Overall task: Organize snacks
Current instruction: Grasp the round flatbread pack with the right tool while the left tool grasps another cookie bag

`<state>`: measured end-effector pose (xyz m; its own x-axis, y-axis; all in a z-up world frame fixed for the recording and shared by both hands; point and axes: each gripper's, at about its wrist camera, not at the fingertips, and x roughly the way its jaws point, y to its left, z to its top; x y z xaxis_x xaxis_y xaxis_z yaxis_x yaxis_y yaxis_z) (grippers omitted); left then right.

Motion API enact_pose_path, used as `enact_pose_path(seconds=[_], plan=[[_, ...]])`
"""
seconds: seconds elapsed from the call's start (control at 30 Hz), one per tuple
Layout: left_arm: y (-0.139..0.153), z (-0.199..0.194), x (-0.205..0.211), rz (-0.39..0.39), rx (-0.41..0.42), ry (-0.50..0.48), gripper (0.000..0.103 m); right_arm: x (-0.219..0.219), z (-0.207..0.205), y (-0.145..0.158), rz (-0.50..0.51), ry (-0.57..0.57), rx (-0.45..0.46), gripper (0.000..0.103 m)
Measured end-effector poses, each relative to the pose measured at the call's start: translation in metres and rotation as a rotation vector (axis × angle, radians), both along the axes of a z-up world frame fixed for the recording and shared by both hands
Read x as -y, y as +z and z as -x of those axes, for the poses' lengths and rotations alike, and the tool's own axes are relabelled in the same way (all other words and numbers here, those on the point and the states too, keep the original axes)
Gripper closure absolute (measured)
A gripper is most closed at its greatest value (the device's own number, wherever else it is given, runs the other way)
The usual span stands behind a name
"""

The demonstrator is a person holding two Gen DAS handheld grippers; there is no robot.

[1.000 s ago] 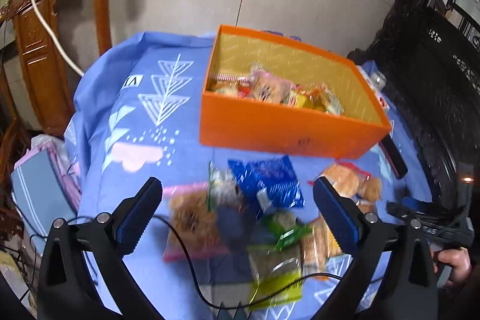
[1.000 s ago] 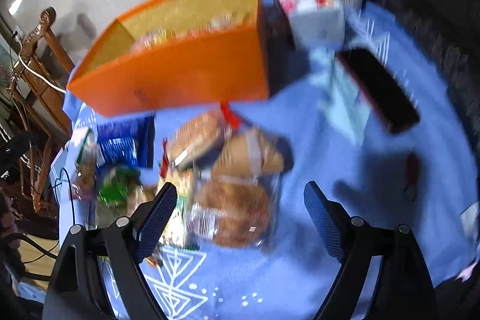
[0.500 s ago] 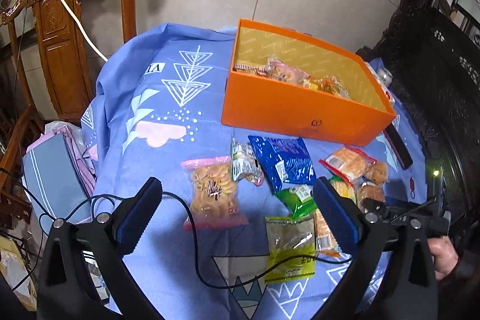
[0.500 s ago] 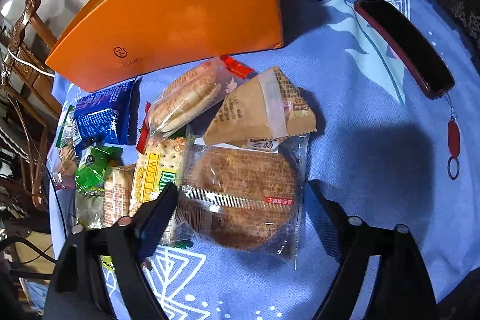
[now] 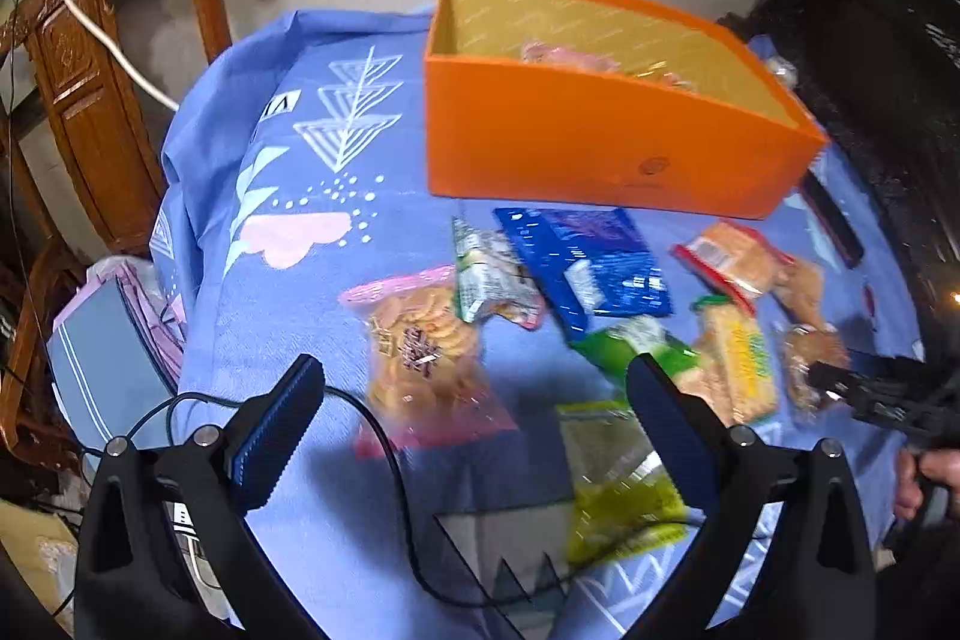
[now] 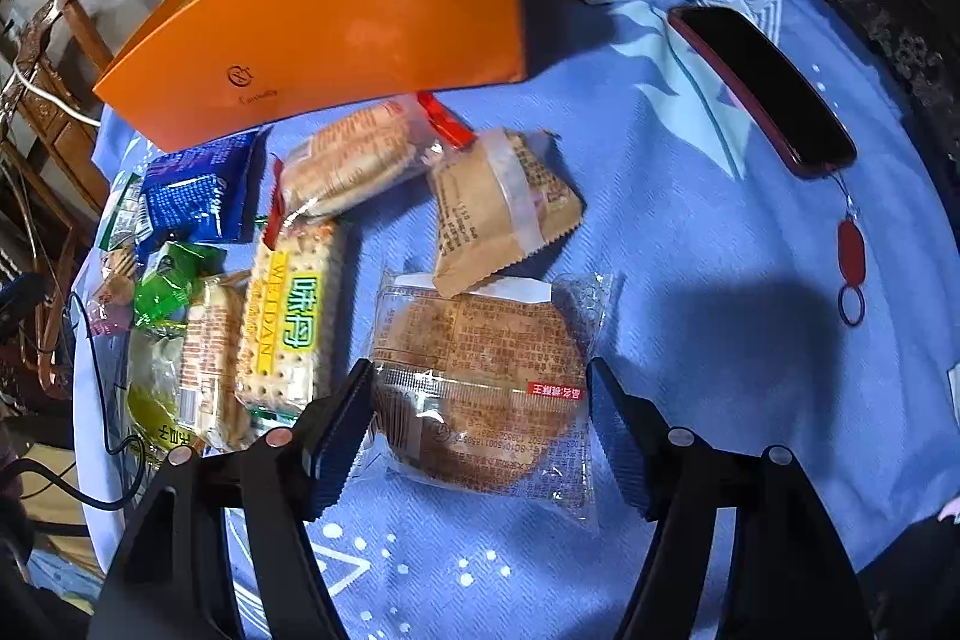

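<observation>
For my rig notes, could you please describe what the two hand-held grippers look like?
Both look alike. The left hand-held gripper has a black forked frame with silver screws and two dark blue ribbed fingers; a thin black cable loops in front of it. The right hand-held gripper has the same black frame, silver screws and dark ribbed fingers.

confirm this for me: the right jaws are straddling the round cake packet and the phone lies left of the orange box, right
Not quite. The right wrist view shows the phone lying to the right of the orange box, not left of it. The rest holds: the right gripper has its jaws on either side of the round cake packet, and they have just been closing.
</observation>
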<state>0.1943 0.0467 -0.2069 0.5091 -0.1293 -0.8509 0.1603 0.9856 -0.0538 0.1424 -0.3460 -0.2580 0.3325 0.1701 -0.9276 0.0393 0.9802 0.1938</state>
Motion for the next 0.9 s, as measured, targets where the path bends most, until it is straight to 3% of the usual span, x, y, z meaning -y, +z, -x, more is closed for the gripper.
enact_pose_path(seconds=[0.3,0.37,0.4,0.53,0.73,0.9], plan=[[-0.067,-0.05,-0.006,-0.073,-0.143,0.035,0.005,-0.003,-0.005,-0.001,0.002,-0.013,-0.02,0.031],[-0.076,-0.054,-0.005,-0.092,-0.17,0.023,0.014,-0.003,-0.006,-0.001,0.005,-0.012,-0.022,0.03],[-0.083,-0.056,-0.003,-0.104,-0.192,0.009,0.023,-0.003,-0.007,-0.002,0.006,-0.012,-0.024,0.03],[-0.08,-0.055,0.001,-0.085,-0.161,-0.015,0.043,-0.004,-0.006,-0.001,0.013,-0.014,-0.026,0.03],[-0.075,-0.049,-0.009,-0.026,-0.163,0.003,0.052,-0.007,-0.006,0.0,0.025,0.0,-0.021,0.031],[-0.071,-0.04,-0.018,-0.004,-0.155,0.023,0.053,-0.008,-0.004,0.003,0.026,0.002,-0.016,0.032]])
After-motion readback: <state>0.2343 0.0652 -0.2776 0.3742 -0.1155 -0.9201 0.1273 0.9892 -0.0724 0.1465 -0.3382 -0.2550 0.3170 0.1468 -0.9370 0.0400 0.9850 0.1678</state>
